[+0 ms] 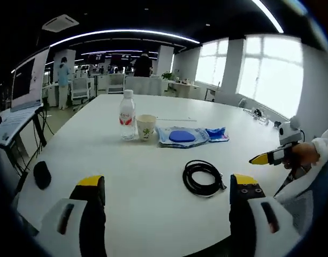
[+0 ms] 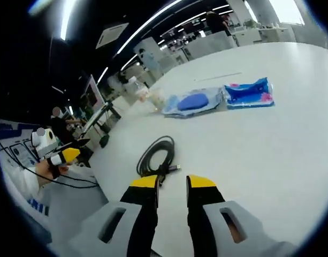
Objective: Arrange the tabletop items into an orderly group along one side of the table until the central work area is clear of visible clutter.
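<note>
On the white table point(image 1: 153, 214) a coiled black cable point(image 1: 203, 178) lies between the tips of my left gripper point(image 1: 168, 182), whose jaws stand wide open and hold nothing. Farther back stand a water bottle point(image 1: 127, 115) and a paper cup point(image 1: 145, 127), next to a blue pouch point(image 1: 181, 136) and a blue packet point(image 1: 217, 134). My right gripper point(image 2: 173, 183) has its jaws a little apart, empty, just short of the cable point(image 2: 162, 169). The pouch point(image 2: 193, 103) and packet point(image 2: 249, 92) lie beyond it. Each gripper appears in the other's view: the right gripper point(image 1: 262, 158) and the left gripper point(image 2: 70, 153).
A black mouse point(image 1: 42, 174) rests near the table's left edge. A laptop point(image 1: 24, 91) stands on a side stand at far left. A hand point(image 1: 303, 155) holds the right gripper at the table's right edge. Desks and people fill the office behind.
</note>
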